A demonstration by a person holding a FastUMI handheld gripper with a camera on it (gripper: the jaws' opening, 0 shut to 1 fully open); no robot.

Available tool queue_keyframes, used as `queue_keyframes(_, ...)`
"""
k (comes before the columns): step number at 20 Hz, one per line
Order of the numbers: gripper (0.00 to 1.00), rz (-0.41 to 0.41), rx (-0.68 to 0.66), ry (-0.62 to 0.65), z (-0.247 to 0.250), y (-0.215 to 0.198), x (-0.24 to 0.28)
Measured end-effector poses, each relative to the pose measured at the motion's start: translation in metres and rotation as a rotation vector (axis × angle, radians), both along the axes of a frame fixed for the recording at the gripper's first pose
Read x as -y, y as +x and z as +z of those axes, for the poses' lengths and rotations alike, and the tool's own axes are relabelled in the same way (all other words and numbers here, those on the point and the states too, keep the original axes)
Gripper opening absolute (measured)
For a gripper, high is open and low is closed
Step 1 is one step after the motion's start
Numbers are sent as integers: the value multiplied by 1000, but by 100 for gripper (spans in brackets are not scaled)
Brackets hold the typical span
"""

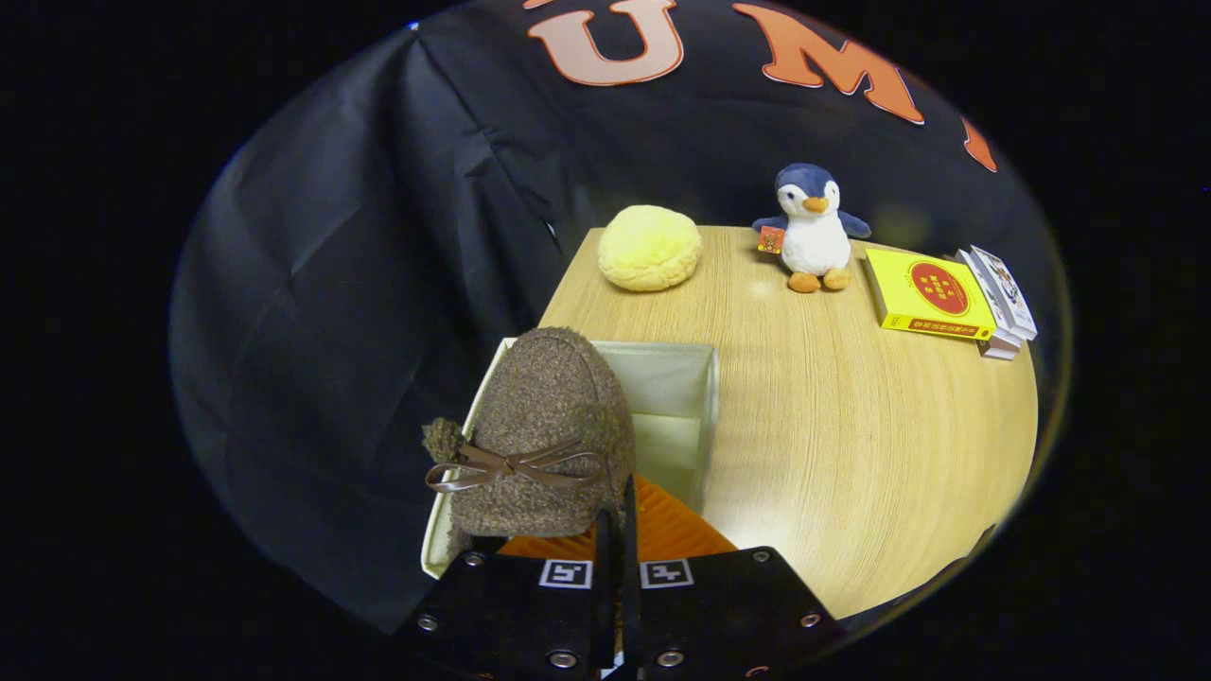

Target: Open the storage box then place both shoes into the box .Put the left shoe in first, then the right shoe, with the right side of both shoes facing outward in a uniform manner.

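The tabletop (pixel 833 426), pale wood grain, carried everything, with the storage box (pixel 676 397) standing at its near left corner, just ahead of the tool. The box was open, with no lid over its mouth, and its pale inner walls and part of its floor showed to the right of the shoe. An orange ribbed surface (pixel 662 530) lay between the box and the tool; I could not tell what it belonged to.

A brown fleecy shoe (pixel 544 426) with a dark ribbon bow hung toe-away over the left part of the box's mouth. The tool (pixel 615 553) had its two fingers drawn close together at the shoe's near end, apparently pinched on the rim at the heel, though the contact itself was hidden behind the fingers. Whether this was the left or the right shoe could not be told, and no shoe could be made out on the visible part of the box floor.

By that reckoning, the opening was done and a shoe was being lowered in; releasing it in the right orientation, and the other shoe, seemingly remained.

Across the far edge sat a yellow round cushion (pixel 649 248), a yellow book (pixel 927 295) beside a small stack of boxes (pixel 1001 303), and a plush penguin (pixel 812 229).
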State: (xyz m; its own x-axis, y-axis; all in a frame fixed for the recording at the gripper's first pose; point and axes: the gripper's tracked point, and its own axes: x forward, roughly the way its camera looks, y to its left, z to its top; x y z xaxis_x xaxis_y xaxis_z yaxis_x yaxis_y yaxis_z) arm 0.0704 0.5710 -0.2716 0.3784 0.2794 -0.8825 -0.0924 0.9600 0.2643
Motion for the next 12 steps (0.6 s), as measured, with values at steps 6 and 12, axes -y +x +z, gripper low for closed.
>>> queue_keyframes(6,9,23,-14,-124,-38,-8,-5)
queue_keyframes(12,26,17,-51,-78,-41,-18,-4)
